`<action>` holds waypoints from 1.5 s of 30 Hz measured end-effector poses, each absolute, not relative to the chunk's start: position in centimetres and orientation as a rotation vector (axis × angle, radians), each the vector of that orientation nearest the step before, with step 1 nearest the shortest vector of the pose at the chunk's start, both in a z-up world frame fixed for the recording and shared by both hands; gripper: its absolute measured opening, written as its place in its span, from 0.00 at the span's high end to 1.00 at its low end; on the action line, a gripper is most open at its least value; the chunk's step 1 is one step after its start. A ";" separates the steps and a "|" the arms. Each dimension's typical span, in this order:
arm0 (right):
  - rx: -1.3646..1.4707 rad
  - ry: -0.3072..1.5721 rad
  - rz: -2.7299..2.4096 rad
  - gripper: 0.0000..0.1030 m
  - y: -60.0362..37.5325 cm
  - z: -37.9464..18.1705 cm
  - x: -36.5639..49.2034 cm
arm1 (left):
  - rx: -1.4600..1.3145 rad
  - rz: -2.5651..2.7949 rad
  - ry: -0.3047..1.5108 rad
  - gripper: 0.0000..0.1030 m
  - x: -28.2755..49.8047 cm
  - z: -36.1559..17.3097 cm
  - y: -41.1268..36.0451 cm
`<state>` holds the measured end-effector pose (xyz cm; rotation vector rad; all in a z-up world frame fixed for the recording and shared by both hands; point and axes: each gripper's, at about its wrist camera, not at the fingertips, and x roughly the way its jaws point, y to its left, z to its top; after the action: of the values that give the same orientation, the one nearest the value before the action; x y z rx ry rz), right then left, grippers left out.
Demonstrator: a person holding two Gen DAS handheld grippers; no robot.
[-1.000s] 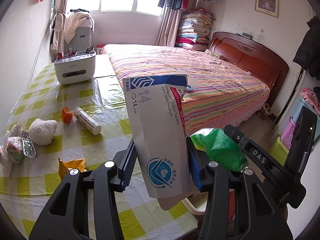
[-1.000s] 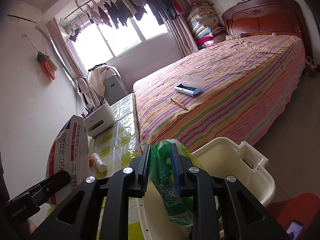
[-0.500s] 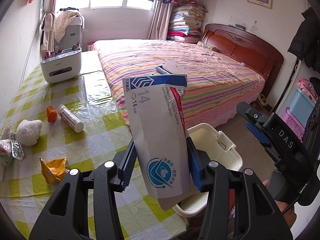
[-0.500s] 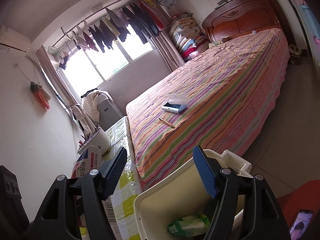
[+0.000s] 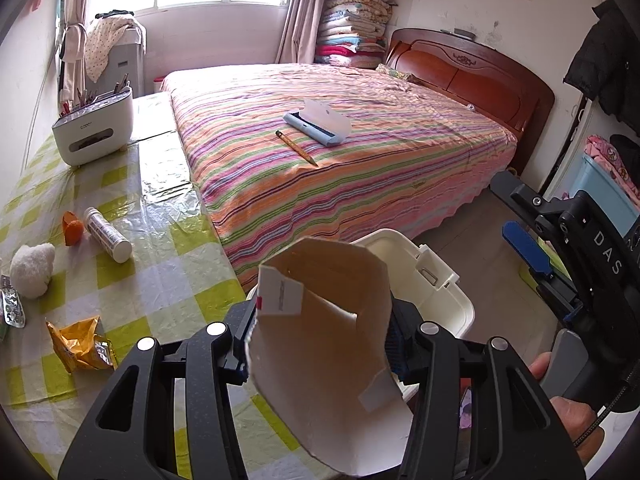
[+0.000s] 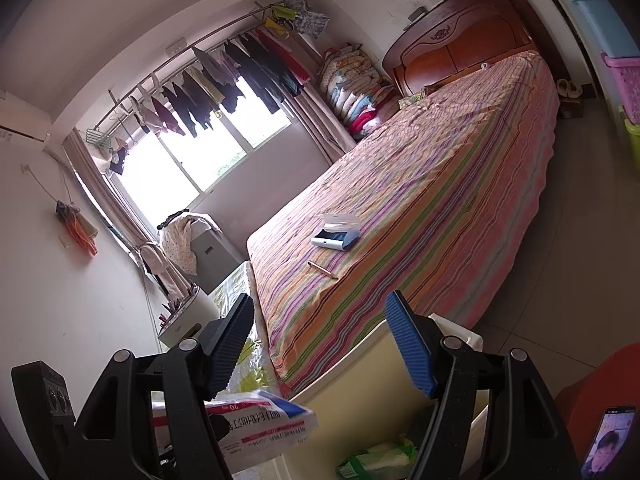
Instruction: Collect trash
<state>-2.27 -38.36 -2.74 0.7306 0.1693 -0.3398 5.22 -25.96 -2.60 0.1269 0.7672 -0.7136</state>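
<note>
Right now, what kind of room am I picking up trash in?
Most likely a lived-in bedroom at home: a wide bed with a striped cover and wooden headboard, folded quilts stacked in the corner, and laundry drying on a rail above the window.

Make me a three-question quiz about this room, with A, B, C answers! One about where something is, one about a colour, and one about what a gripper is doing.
1. Where does the pencil lie?
A. on the striped bed
B. on the checked table
C. in the white bin

2. What colour is the crumpled wrapper on the table?
A. blue
B. orange-yellow
C. black

3. What is the right gripper doing?
A. squeezing a green packet
B. pinching the pencil
C. open, holding nothing

Answers:
1. A, it rests on the bed beside the blue case.
2. B, it shows orange-yellow near the table's front edge.
3. C, its jaws stand apart with only air between, and the green packet already lies in the white bin, while the left gripper grips the medicine box.
</note>
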 end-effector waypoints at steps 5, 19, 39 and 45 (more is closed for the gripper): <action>0.731 0.171 -0.335 0.35 -38.3 -2.7 -2.2 | 0.134 -0.702 0.773 0.45 5.5 -2.6 -25.6; 0.730 0.181 -0.316 0.35 -37.8 -2.7 -1.5 | 0.131 -0.675 0.763 0.35 5.6 -2.2 -24.6; 0.714 0.216 -0.249 0.35 -35.9 -2.2 0.6 | 0.160 -0.582 0.730 0.29 6.4 -1.5 -19.5; 0.707 0.233 -0.222 0.35 -35.0 -2.1 1.5 | 0.183 -0.531 0.742 0.29 6.9 -1.5 -16.5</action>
<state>1.48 -34.98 -2.05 0.7070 0.2325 -0.2220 6.93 -16.46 -1.47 0.1825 0.7420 -0.5309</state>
